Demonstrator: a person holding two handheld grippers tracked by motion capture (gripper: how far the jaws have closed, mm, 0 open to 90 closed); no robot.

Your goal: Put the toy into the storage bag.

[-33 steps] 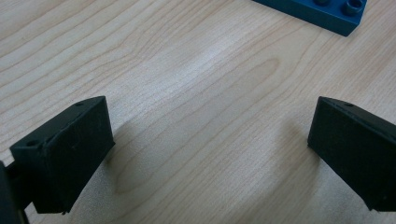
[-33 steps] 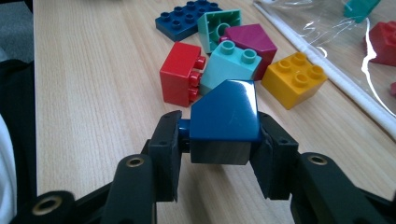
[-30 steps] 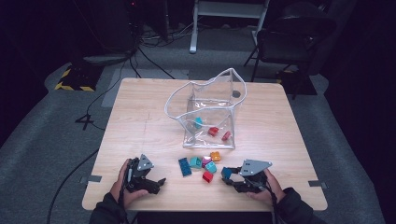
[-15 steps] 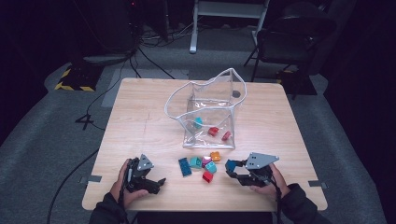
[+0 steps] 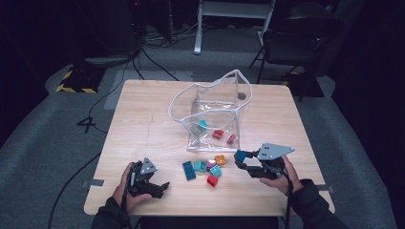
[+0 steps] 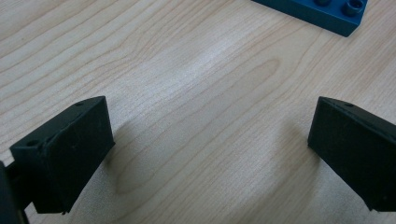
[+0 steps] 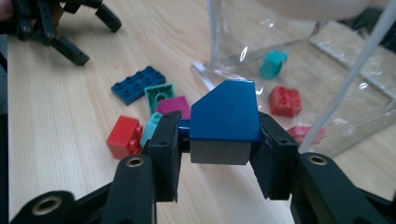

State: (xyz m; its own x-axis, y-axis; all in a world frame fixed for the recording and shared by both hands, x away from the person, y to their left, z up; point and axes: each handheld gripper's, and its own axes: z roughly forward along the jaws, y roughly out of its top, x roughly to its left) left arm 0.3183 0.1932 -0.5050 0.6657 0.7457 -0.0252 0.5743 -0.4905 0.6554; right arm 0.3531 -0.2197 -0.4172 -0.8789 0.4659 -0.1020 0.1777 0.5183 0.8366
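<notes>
My right gripper [image 5: 240, 159] is shut on a blue sloped brick [image 7: 225, 112], held above the table just right of the loose pile and in front of the clear bag [image 5: 215, 114]. On the table lie a dark blue flat brick [image 5: 188, 170], a green brick [image 7: 159, 95], a magenta brick [image 7: 175, 105], a red brick [image 5: 212, 180] and an orange brick [image 5: 220, 160]. Inside the bag sit a teal brick [image 7: 273, 63] and two red ones [image 7: 285, 101]. My left gripper [image 5: 162, 187] rests open on the wood near the front edge, its black fingers [image 6: 65, 151] wide apart with nothing between them.
The wooden table [image 5: 143, 109] has bare wood to the left and behind the bag. A dark chair [image 5: 296, 38] and a white stand stand beyond the far edge. Cables run over the grey floor at the left.
My right gripper has risen off the table with the blue brick and drifted slightly toward the bag. The left gripper has stayed in place.
</notes>
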